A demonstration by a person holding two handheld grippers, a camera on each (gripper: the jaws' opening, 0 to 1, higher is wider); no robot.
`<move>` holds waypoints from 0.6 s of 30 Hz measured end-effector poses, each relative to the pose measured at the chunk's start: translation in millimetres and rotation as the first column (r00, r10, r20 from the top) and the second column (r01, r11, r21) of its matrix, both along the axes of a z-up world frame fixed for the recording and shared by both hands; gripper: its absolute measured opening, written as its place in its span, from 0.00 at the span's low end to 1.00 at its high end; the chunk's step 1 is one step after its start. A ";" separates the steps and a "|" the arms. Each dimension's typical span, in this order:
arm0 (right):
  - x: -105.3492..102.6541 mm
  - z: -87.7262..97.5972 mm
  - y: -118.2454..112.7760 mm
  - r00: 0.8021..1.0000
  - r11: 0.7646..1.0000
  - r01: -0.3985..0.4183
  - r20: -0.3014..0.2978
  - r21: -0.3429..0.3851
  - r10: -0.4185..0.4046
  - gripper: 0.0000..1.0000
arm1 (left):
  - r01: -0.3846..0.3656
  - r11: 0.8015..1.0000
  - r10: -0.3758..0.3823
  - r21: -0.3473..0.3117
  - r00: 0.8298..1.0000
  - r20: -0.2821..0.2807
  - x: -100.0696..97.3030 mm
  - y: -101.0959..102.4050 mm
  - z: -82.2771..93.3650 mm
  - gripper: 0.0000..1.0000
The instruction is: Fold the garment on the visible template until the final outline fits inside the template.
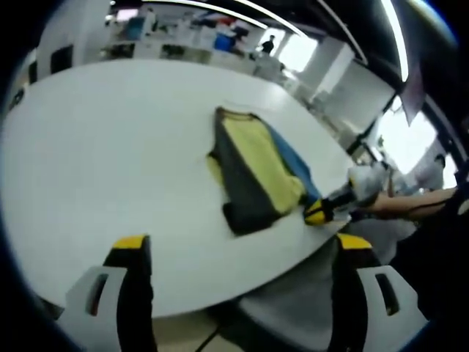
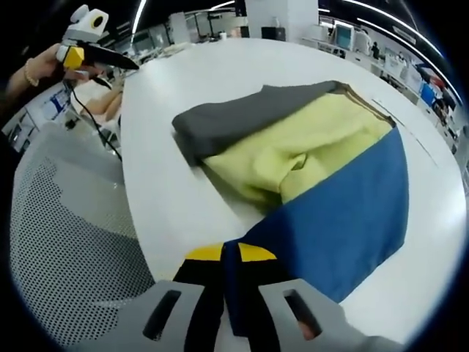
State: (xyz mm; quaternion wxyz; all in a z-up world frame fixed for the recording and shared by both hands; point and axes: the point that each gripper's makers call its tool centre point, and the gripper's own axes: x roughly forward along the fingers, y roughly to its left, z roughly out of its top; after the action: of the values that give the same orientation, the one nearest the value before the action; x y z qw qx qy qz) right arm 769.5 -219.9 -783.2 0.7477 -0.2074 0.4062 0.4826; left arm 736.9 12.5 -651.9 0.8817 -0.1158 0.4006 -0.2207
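The garment (image 2: 308, 169), a grey, yellow and blue piece, is lying partly folded on the white counter (image 2: 168, 183), near its edge. In the right gripper view, the right gripper (image 2: 227, 257) is pinching the blue hem between its yellow-tipped jaws, clenched on the cloth at the counter's edge, with a mesh chair (image 2: 66, 242) standing just beside the counter. In the left gripper view, the left gripper (image 1: 238, 246) is hovering over the counter (image 1: 102, 139) with its jaws spread wide and nothing between them, well apart from the garment (image 1: 256, 172). The right gripper (image 1: 322, 209) is showing there too, gripping the garment's near corner.
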 end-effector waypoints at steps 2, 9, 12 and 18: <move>-0.6 0.2 0.3 1.000 1.000 -0.002 -0.002 0.000 0.002 0.08 | -0.001 1.000 0.001 0.002 1.000 0.000 -0.5 -0.4 0.6 0.98; -1.3 -0.5 0.7 0.999 0.999 -0.034 0.025 -0.029 0.035 0.08 | -0.001 1.000 0.001 0.003 1.000 -0.001 -1.3 -1.8 1.9 0.98; -1.0 -0.9 0.8 0.997 0.997 -0.062 0.034 -0.038 0.063 0.08 | 0.000 1.000 0.000 0.002 1.000 -0.001 -1.4 -2.5 2.4 0.98; -2.6 -0.3 2.2 0.993 0.994 -0.094 0.068 -0.049 0.097 0.05 | -0.004 1.000 0.004 0.002 1.000 0.000 -1.7 -1.8 3.4 0.98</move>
State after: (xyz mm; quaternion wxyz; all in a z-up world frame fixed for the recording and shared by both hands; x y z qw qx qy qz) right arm 766.8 -217.7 -783.5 0.7325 -0.2604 0.3803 0.5009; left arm 735.3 10.7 -648.5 0.8822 -0.1158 0.4007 -0.2184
